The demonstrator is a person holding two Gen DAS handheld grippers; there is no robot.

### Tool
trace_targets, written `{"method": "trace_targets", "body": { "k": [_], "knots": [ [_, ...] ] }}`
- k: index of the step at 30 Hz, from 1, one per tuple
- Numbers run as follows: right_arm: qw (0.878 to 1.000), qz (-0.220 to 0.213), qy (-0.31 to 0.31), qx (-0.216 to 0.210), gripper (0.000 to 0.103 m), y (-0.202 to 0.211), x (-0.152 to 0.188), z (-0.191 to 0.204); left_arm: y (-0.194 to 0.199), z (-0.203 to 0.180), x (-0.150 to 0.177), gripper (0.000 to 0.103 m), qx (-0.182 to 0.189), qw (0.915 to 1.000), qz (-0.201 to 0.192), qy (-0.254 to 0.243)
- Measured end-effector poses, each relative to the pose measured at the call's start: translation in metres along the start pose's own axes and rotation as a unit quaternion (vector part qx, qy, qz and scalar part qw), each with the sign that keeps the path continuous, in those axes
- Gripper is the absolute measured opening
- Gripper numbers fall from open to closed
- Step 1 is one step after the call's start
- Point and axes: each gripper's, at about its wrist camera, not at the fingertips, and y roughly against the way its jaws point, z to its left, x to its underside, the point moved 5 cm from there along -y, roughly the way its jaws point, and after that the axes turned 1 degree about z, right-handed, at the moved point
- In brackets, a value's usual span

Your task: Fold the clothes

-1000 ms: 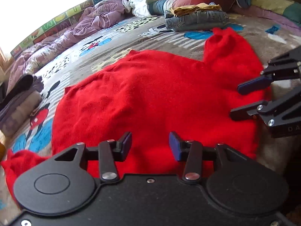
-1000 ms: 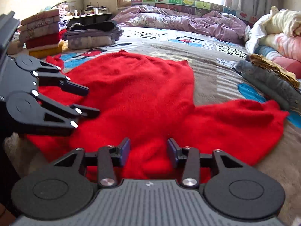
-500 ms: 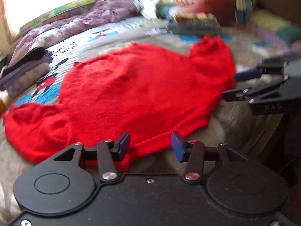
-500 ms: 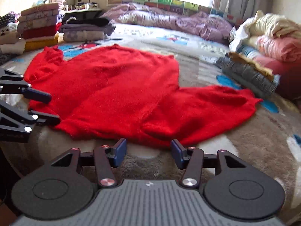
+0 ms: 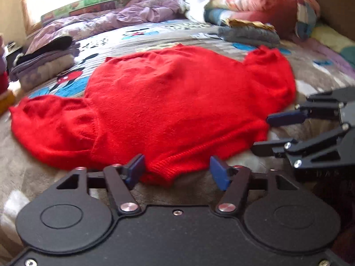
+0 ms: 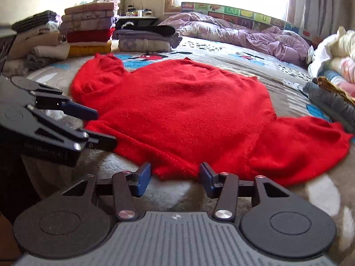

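The red sweater [image 5: 177, 102] is looking like fuzzy knitted wool, matt, with a ribbed hem. The bed cover [image 6: 244, 53] under it is showing a soft, plush printed cloth, and the purple quilt [image 6: 244, 33] is looking smooth and slightly shiny. The left gripper [image 5: 176, 170] is showing matt black plastic arms, shiny metal screws and smooth blue pads [image 5: 218, 173].

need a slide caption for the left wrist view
Left gripper, jaws opening, at the hem of a red sweater spread flat on the bed; right gripper open alongside.
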Motion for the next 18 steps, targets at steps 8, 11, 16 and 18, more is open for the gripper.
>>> {"method": "trace_targets", "body": {
  "k": [8,11,16,18],
  "knots": [
    [0.997,-0.058,-0.053,0.02,0.047,0.029,0.003,-0.017,0.023,0.033,-0.014,0.07,0.004,0.9939,-0.082,0.075],
    [0.987,-0.077,-0.136,0.031,0.048,0.035,0.003,-0.047,0.023,0.043,-0.016,0.071,0.007,0.9906,-0.09,0.103],
    [0.953,-0.079,-0.288,0.049,0.048,0.032,0.02,-0.101,0.018,0.045,-0.019,0.071,0.015,0.9879,-0.091,0.124],
    [0.942,-0.08,-0.321,0.055,0.049,0.028,0.026,-0.112,0.015,0.039,-0.021,0.071,0.019,0.9884,-0.089,0.122]
  ]
}}
